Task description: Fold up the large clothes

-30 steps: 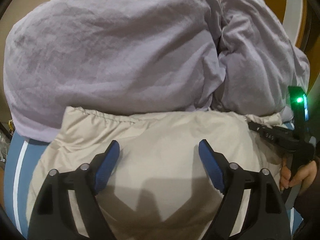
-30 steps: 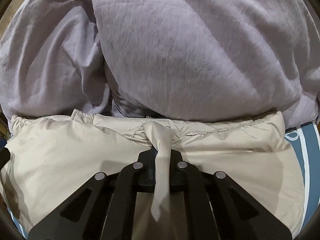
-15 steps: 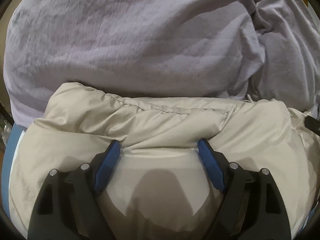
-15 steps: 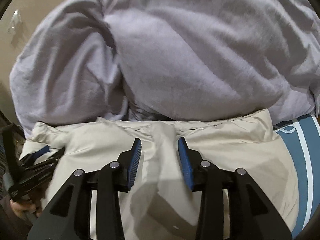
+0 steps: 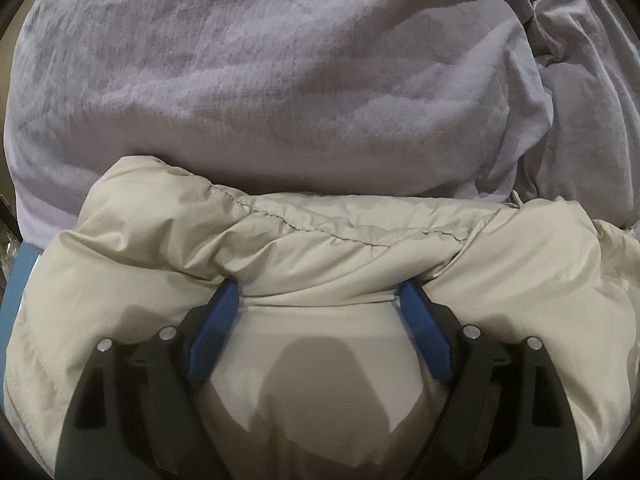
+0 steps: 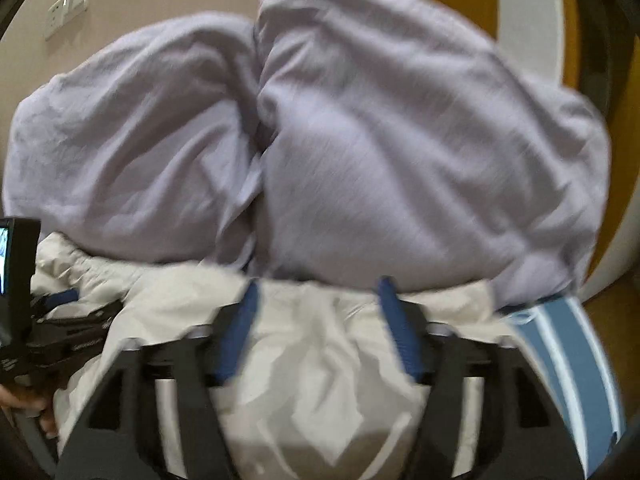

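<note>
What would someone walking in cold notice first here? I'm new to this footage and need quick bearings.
First, the big rumpled lavender bedding filling the upper half of both views. In front of it lies a beige garment, bunched into a ridge where the left gripper pushes its wide-set blue pads against the fold. In the blurred right view, the right gripper is opening above the beige cloth, gripping nothing.

A lilac duvet [image 6: 400, 152] lies heaped on a blue white-striped sheet [image 6: 568, 344]. Behind the duvet, a beige wall carries a switch plate [image 6: 68, 4].
</note>
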The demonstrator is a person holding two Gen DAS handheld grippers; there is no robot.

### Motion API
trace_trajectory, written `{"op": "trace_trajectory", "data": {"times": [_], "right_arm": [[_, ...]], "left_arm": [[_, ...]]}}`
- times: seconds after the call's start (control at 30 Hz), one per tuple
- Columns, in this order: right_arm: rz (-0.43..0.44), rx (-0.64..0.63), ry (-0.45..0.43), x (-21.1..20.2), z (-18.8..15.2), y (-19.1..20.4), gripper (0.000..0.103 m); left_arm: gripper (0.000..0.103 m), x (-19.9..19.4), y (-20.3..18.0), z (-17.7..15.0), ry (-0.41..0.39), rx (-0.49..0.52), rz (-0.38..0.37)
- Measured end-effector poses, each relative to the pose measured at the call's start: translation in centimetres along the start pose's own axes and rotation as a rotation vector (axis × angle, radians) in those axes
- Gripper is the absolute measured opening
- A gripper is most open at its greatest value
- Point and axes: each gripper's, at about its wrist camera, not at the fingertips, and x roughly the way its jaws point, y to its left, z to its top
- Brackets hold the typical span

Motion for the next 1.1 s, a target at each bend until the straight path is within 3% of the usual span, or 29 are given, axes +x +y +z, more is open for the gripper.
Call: {"op": "trace_trajectory", "data": {"times": [0.07,0.13,0.27,0.57,0.93,1.1], "right_arm": [[0.078,0.030,0.043,0.3,0.1,-0.5,0.065],[0.156,0.049,0.084,0.8,-0.2,-0.4,0.052],[0.251,0.021,0.157,1.7,-1.4,1.8,0.049],[0.191,-0.011,0.220,5.5,-3.9,4.4,0.050],[0.114,-0.038,0.184,8.0,-5.2,5.9,0.050],[0.125,-0.031,0.219,8.4,-5.0,6.1,0.050]], "left_arm": [[0.084,0.2,0.0,0.0,-0.001,-0.003,-0.001],[0.084,0.8,0.4,-0.2,-0.002,-0.005,-0.001],[0.084,1.3,1.0,0.0,0.001,-0.011,-0.003],[0.085,2.2,1.3,0.1,0.003,-0.022,-0.004],[0.085,2.6,1.0,0.2,-0.005,-0.032,0.012],[0.085,1.8,0.6,-0.2,0.000,-0.020,0.030]]}}
